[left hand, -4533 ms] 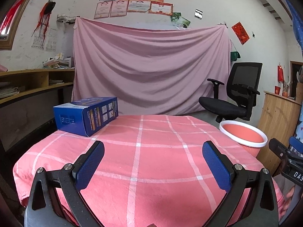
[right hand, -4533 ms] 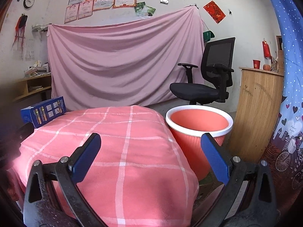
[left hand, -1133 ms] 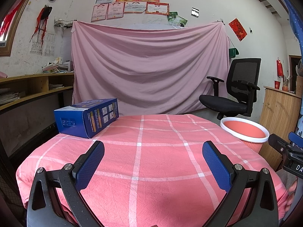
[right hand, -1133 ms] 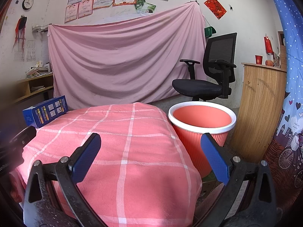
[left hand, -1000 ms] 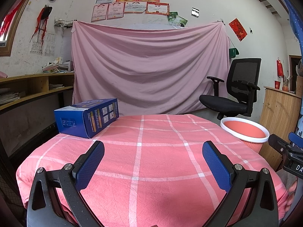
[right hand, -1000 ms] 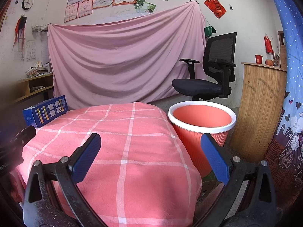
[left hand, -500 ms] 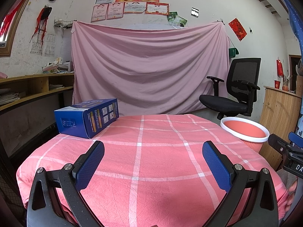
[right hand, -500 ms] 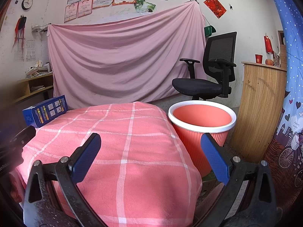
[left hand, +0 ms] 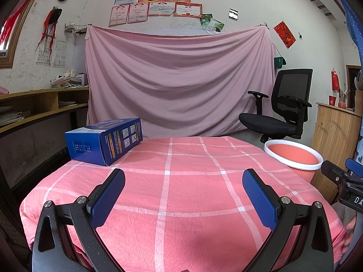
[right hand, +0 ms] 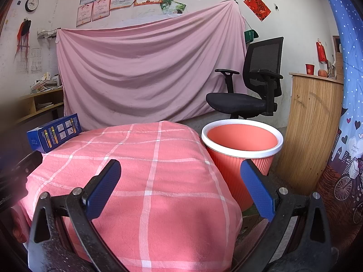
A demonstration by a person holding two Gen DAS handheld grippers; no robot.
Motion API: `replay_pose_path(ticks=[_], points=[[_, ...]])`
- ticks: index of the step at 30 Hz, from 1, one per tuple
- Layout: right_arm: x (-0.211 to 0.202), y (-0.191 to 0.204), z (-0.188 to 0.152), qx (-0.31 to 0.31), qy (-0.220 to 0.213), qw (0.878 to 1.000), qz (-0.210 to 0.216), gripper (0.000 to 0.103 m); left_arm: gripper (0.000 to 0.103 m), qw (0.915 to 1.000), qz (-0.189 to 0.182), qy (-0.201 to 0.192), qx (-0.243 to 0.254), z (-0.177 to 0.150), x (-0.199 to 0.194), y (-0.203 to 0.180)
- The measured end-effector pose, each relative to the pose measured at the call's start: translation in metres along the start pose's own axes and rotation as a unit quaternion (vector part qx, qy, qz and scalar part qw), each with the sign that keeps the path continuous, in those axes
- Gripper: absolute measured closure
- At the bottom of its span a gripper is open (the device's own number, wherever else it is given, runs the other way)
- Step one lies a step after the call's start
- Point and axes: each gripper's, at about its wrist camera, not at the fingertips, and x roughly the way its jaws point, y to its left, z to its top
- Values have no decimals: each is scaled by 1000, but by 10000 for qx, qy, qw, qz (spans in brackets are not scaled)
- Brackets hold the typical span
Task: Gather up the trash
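Note:
A blue cardboard box (left hand: 106, 144) lies on the far left corner of the table with the pink checked cloth (left hand: 181, 195); it also shows in the right wrist view (right hand: 54, 132). A coral bin with a white rim (right hand: 241, 149) stands on the floor right of the table, also in the left wrist view (left hand: 293, 156). My left gripper (left hand: 182, 179) is open and empty over the near side of the table. My right gripper (right hand: 180, 174) is open and empty over the table's right edge, beside the bin.
A black office chair (right hand: 251, 90) stands behind the bin. A wooden cabinet (right hand: 313, 122) is to the right of the bin. A pink sheet (left hand: 177, 88) hangs on the back wall. Wooden shelves (left hand: 34, 106) run along the left.
Both grippers have stayed open and almost still over the last second. Since 4.5 s ago both views have shifted slightly, a little higher over the table.

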Motion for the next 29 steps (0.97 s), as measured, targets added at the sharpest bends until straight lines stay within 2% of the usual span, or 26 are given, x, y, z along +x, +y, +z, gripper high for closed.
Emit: replay_pose_path(ticks=[9,15,29], points=[[0,-1,-1,13,14,10000,0,0,2,9998,62,147,90,-1,3,0],[1,-1,-2,63,39,10000,-23,0,2,9996,133,55,226,-4,3,3],[1,-2,-1,69,62,10000,-24,0,2,9995,165,113,230,-4,8,9]])
